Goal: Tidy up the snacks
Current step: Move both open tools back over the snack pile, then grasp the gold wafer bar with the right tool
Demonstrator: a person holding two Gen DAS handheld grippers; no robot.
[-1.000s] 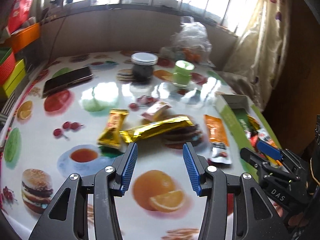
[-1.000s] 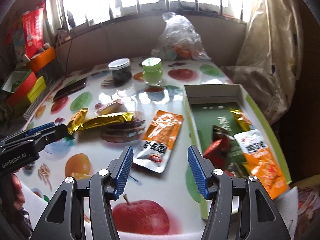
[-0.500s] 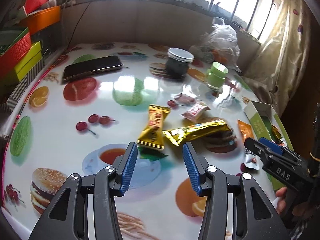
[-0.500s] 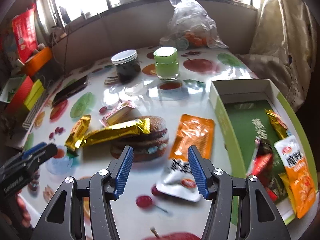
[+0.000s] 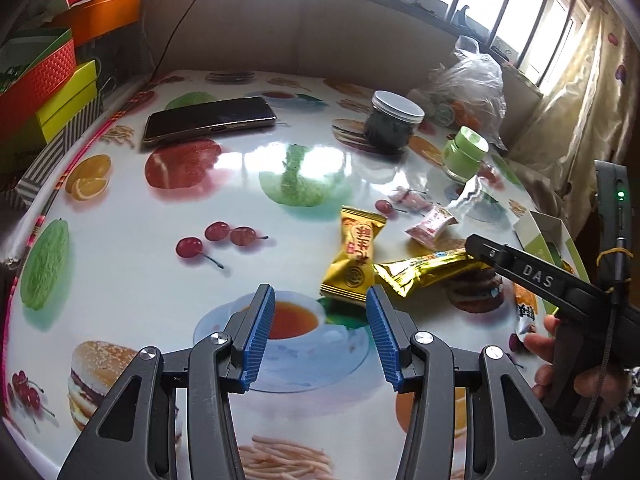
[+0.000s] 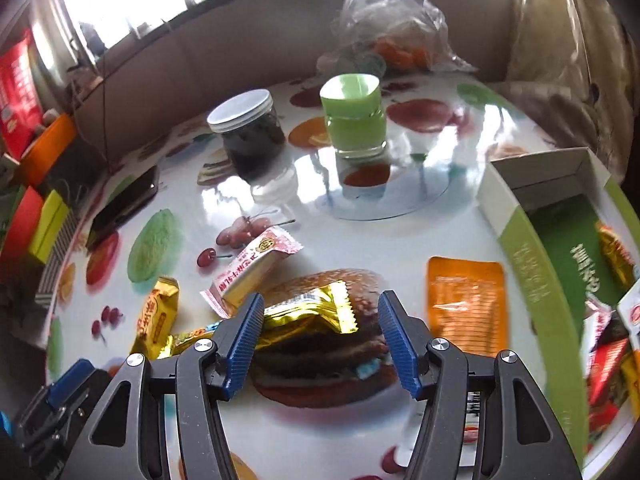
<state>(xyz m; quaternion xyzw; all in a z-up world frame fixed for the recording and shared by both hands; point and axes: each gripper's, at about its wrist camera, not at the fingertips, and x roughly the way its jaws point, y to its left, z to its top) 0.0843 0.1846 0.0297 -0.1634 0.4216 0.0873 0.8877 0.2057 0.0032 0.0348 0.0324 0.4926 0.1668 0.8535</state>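
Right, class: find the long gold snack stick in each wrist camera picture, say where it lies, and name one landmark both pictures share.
Left wrist view: the long gold snack stick lies right of centre, beside the short gold packet, its far end hidden under the right gripper's arm.
Right wrist view: the stick lies low and centre, over the printed burger, just ahead of the open right gripper.
Shared landmark: the green-lidded jar.
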